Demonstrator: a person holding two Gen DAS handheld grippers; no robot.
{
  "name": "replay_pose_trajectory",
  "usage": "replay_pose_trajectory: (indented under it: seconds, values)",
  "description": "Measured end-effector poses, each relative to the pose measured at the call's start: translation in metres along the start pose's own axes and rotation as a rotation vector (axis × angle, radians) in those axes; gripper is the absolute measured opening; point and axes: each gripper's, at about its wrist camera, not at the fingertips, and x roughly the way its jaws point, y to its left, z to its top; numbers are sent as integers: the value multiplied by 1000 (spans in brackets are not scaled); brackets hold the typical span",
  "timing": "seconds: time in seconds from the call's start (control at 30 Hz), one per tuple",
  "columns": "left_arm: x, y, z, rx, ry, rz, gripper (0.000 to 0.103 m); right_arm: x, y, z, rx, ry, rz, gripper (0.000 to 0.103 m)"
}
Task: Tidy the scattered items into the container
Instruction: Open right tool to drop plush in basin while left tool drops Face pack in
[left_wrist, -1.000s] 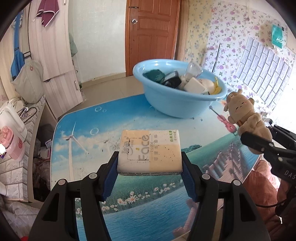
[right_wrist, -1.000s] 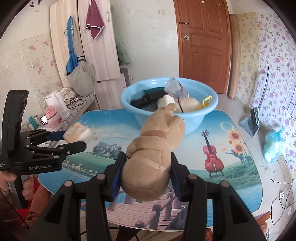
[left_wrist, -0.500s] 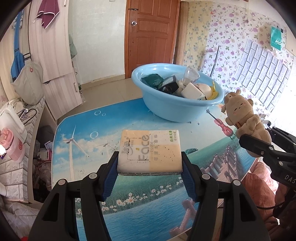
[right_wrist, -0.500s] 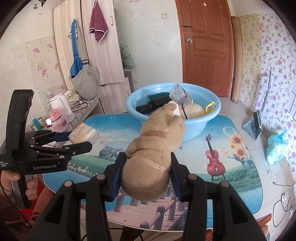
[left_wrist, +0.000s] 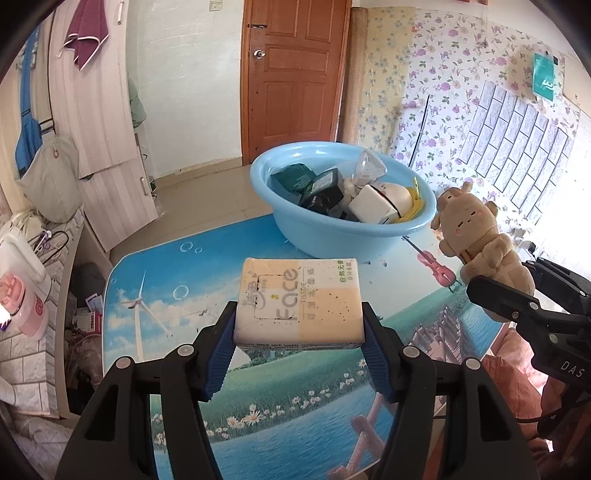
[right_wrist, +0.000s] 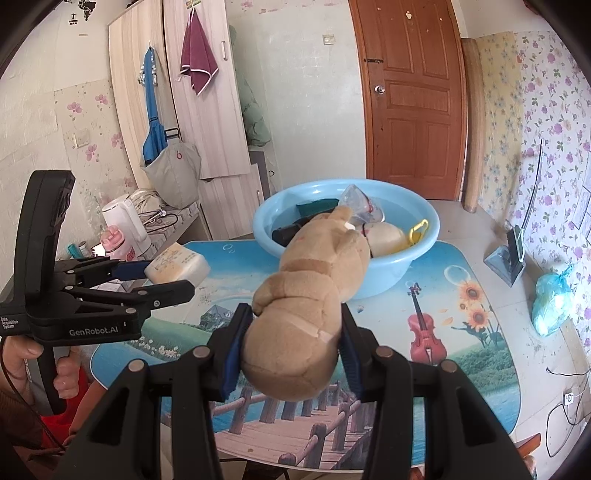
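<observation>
Tissue pack, pale yellow and printed "Face", sits pinched flat between the blue-padded jaws of the left gripper, held in the air above the bench with its picture of a windmill and sea. Right gripper has its jaws pressed into the lower body of a tan plush toy, whose head points toward the blue basin. From the left wrist view the toy hangs just right of the basin, above the bench edge. The basin stands on the far part of the bench and holds a dark green packet, a black box, a clear plastic cup, a white and cream rounded item and something yellow. A person's hand grips the left gripper's handle.
</observation>
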Motion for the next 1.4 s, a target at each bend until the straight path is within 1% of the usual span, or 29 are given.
replay_pose_trajectory:
  seconds: [0.37, 0.63, 0.87, 1.0, 1.17, 1.2, 1.23, 1.37, 1.4]
  values:
    - [7, -9, 34, 26, -34, -27, 62, 5, -13, 25, 0, -44, -17, 44]
    - [26, -8, 61, 29, -42, -29, 62, 22, -31, 38, 16, -39, -38, 44]
    - [55, -10, 92, 55, -43, -30, 62, 45, -45, 56, 20, -37, -43, 44]
    - [79, -14, 110, 74, -25, -39, 62, 62, -54, 65, 24, -26, -55, 44]
    - [106, -16, 122, 98, -1, -43, 63, 80, -65, 77, 30, -12, -84, 44]
    - [109, -16, 123, 99, 3, -43, 65, 84, -67, 79, 30, -10, -89, 44]
    - [112, -16, 124, 100, 7, -41, 72, 86, -67, 80, 30, -7, -92, 44]
    - [115, -17, 123, 113, 8, -51, 83, 99, -67, 82, 29, 18, -93, 44]
    - [115, -17, 122, 118, 6, -49, 88, 101, -66, 82, 28, 24, -94, 45]
